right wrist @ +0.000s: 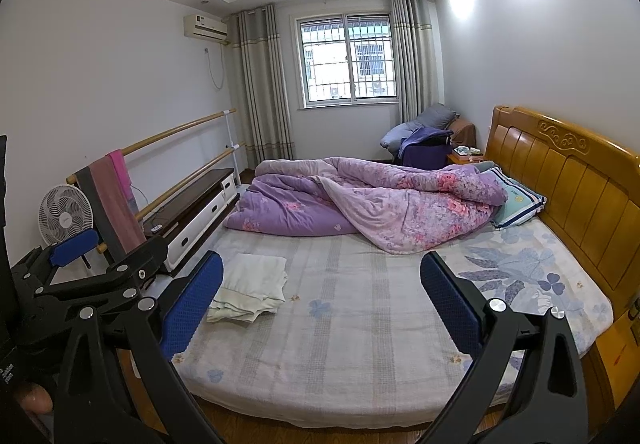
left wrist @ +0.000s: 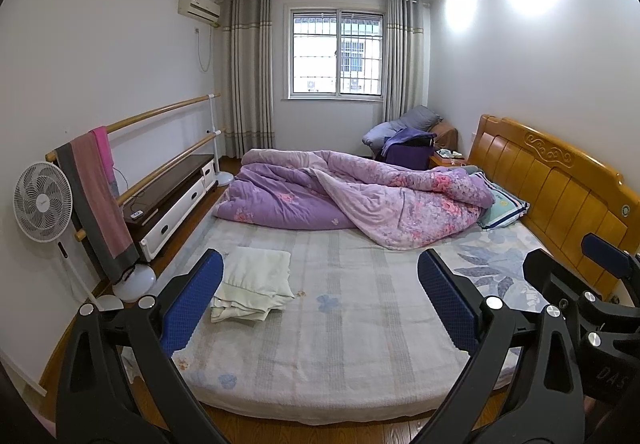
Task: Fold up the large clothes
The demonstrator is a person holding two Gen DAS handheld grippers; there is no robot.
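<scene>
A cream-white garment [left wrist: 256, 284] [right wrist: 252, 282] lies folded near the left edge of the bed [left wrist: 352, 344] [right wrist: 340, 356]. My left gripper [left wrist: 320, 304] hangs over the foot of the bed, open, nothing between its blue pads [left wrist: 188, 308]; the garment lies just right of its left pad. My right gripper [right wrist: 322, 304] is also open and holds nothing, above the same end of the mattress. Each gripper shows in the other's view: the right one [left wrist: 600, 284] at the right edge, the left one [right wrist: 80, 264] at the left.
A crumpled purple floral quilt [left wrist: 360, 200] [right wrist: 372, 204] covers the far half of the bed, with a striped pillow [left wrist: 502, 208] by the wooden headboard [left wrist: 560, 180]. Left of the bed stand a fan [left wrist: 42, 202], a rail with towels [left wrist: 100, 196] and a low cabinet [left wrist: 176, 196].
</scene>
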